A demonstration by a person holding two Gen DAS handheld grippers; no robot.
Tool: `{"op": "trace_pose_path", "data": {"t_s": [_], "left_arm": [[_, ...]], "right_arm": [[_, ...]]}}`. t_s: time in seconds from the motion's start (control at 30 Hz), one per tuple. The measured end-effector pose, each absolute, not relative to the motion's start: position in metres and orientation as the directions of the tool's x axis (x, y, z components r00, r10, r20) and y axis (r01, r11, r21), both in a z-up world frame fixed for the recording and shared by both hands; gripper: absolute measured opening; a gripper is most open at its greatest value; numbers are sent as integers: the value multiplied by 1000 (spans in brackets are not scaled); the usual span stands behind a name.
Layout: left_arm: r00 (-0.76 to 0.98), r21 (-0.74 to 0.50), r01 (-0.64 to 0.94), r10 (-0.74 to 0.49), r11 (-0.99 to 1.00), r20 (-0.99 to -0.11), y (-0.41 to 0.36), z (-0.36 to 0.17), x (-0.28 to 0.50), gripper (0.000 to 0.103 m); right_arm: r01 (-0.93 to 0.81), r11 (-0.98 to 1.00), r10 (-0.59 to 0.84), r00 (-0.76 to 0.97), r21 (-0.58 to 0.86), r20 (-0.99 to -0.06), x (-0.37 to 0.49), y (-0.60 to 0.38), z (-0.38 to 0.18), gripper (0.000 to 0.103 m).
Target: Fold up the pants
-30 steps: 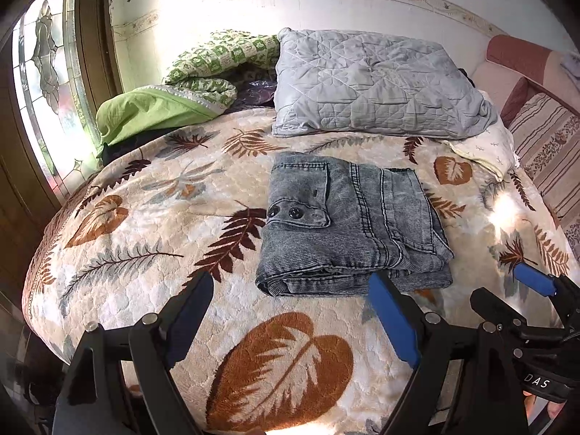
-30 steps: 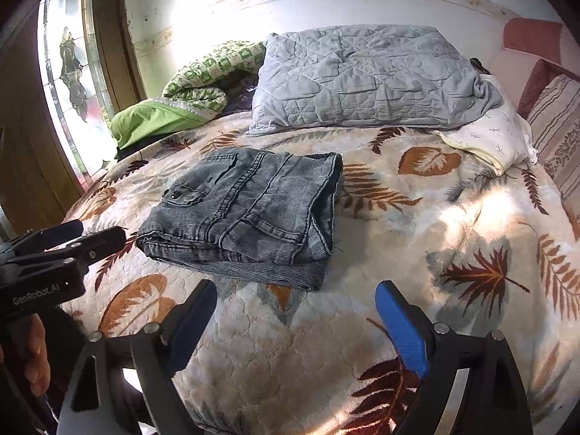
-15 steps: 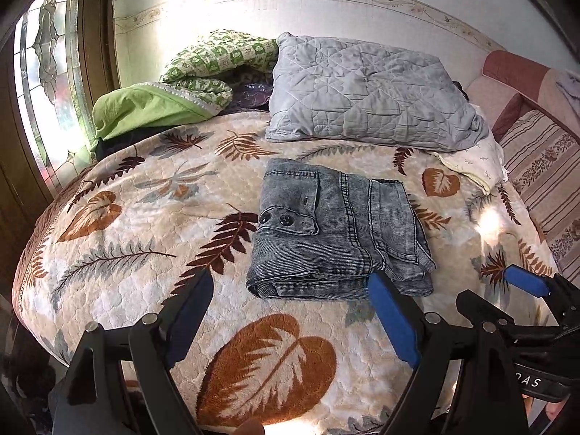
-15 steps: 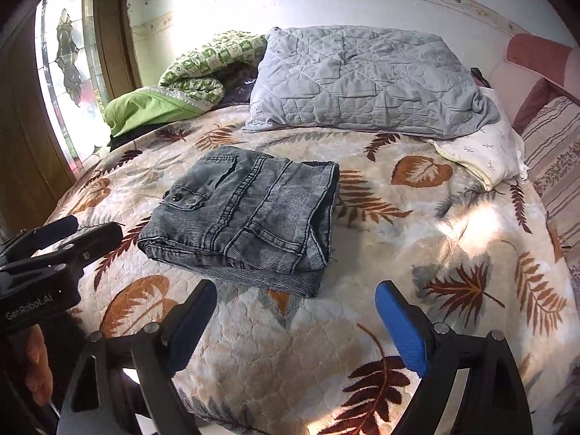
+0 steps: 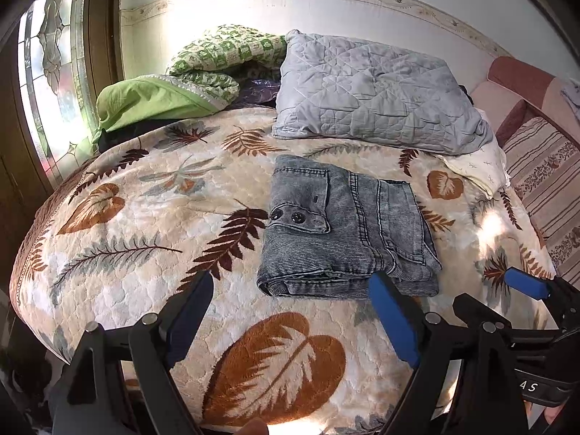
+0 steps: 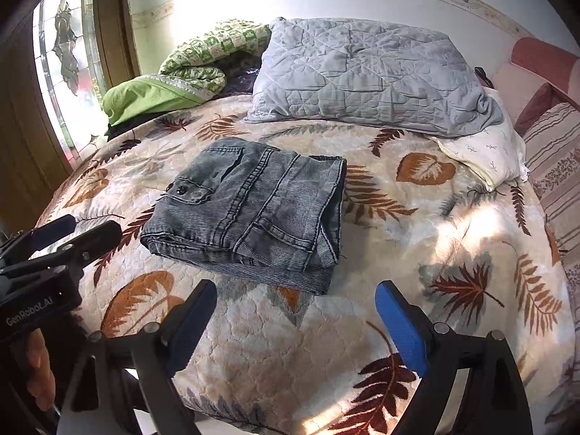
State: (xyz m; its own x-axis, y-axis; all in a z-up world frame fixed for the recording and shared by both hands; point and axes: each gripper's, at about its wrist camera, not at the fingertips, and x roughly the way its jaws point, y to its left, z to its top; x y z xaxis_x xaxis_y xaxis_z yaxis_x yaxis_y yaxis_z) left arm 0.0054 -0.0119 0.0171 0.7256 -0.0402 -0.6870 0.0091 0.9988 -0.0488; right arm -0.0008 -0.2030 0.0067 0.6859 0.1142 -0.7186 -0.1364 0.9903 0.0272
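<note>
The pants (image 5: 344, 232), grey acid-washed denim with a fine ribbed grain and pale double-stitched seams, lie folded into a thick, roughly square bundle on the middle of the bed, nearer its head edge than its foot. A buttoned pocket flap with two dark round snaps (image 5: 286, 215) sits on the top layer, and the stacked fold edges face the foot of the bed. They rest on a plush quilted bedspread (image 5: 145, 253), cream with a pebbled stitch pattern and printed fern fronds and broad leaves in rust, brown and grey. At the head edge a puffy grey quilted pillow (image 5: 377, 90) with diamond stitching leans toward the wall, just behind the pants without touching them; a green checked blanket (image 5: 224, 54) and a smooth lime-green cushion (image 5: 148, 99) are bunched in the head corner by the stained-glass window (image 5: 54, 72). A cream pillow (image 6: 485, 156) lies beside the grey one, near a striped sofa (image 6: 554, 166). The left gripper (image 5: 290, 320) hovers over the foot edge, its black arms tipped with flat blue pads spread wide, gripping nothing. The right gripper (image 6: 295, 324) hangs beside it, likewise spread wide and empty, clear of the denim.
</note>
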Motion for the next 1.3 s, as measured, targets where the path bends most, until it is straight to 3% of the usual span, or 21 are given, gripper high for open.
{"op": "trace_pose_path", "data": {"t_s": [1.3], "left_arm": [[711,-36,13,-34,999,-703,-10,17,22,88]], "right_arm": [[-152,988,115,687,13,-718,14,-195,9,91]]}}
